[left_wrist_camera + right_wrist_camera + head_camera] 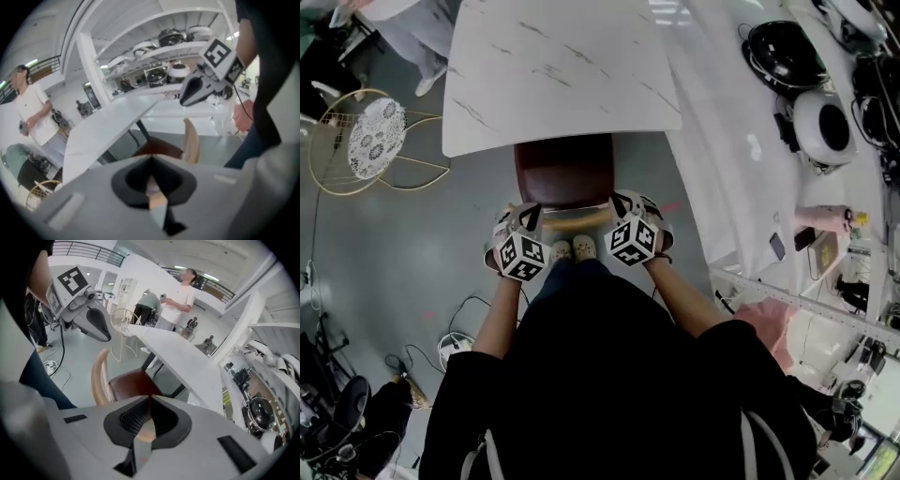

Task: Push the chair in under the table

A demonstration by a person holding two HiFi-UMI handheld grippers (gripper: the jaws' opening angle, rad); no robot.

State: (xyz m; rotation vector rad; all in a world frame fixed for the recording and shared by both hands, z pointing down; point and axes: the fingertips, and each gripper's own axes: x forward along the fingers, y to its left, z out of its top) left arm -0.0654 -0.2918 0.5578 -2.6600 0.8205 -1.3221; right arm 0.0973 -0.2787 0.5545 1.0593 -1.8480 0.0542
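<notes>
The chair's brown seat [564, 169] lies partly beneath the white marble table [562, 66], and its pale wooden back rail [572, 217] faces me. My left gripper [523, 212] hovers at the rail's left end and my right gripper [625, 199] at its right end. In the left gripper view my left gripper [151, 158] is shut on nothing, above the backrest [191, 143] and seat [157, 150]. The right gripper view shows my right gripper [149, 397] likewise shut and empty, over the seat [133, 383] and backrest [97, 380]. Neither gripper touches the chair.
A gold wire stool [366, 141] stands left of the table. A long white counter [750, 141] with black and white appliances runs along the right. Cables [455, 347] lie on the grey floor. A person in white [180, 301] stands beyond the table.
</notes>
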